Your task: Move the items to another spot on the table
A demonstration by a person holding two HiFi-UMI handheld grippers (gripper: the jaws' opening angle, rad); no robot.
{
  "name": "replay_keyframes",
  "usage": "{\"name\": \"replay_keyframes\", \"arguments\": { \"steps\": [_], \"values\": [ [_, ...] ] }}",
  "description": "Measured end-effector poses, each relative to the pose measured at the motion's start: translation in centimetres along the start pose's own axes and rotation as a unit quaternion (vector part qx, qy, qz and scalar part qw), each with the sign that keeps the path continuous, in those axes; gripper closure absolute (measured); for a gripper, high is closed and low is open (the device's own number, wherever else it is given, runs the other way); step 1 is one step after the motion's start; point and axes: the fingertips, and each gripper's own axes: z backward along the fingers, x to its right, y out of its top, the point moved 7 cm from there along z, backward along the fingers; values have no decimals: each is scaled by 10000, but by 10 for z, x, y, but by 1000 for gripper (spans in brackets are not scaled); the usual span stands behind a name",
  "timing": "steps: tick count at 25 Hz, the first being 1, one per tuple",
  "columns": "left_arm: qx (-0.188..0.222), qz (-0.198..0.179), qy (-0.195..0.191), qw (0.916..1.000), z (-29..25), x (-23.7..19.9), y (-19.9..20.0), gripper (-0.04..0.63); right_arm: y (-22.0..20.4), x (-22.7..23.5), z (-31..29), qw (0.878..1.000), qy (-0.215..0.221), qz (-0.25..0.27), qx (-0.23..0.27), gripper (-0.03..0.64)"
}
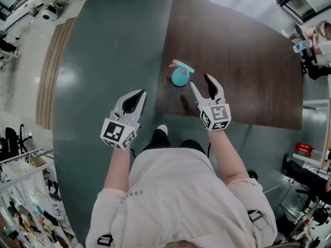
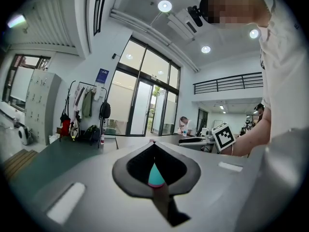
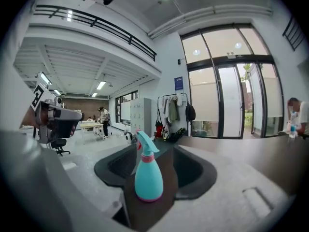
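A teal spray bottle (image 1: 180, 76) with a pink collar stands upright on the dark brown table (image 1: 243, 61), close to its near left corner. My right gripper (image 1: 199, 80) is just behind the bottle, low over the table, and it is open. In the right gripper view the bottle (image 3: 148, 178) stands between the spread jaws with a gap on each side. My left gripper (image 1: 135, 100) hangs off the table's left edge, over the green floor. It is shut, fingertips together, holding nothing. Through the hole between its pads I see the bottle (image 2: 154, 176) ahead.
The table's near edge runs just in front of my right hand. The tabletop stretches bare to the right and far side. A person (image 1: 316, 45) sits at the far right corner. A red object (image 1: 303, 149) lies on the floor at the right.
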Motion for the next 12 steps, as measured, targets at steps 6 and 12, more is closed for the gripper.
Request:
{"name": "replay_keyframes", "arguments": {
  "steps": [6, 12],
  "values": [
    [-69, -21, -283, 9996, -15, 71, -6, 580, -1, 29, 94, 9989, -437, 141, 79, 611],
    [-57, -109, -272, 9996, -29, 167, -23, 580, -27, 79, 202, 9981, -597, 153, 58, 626]
  ]
}}
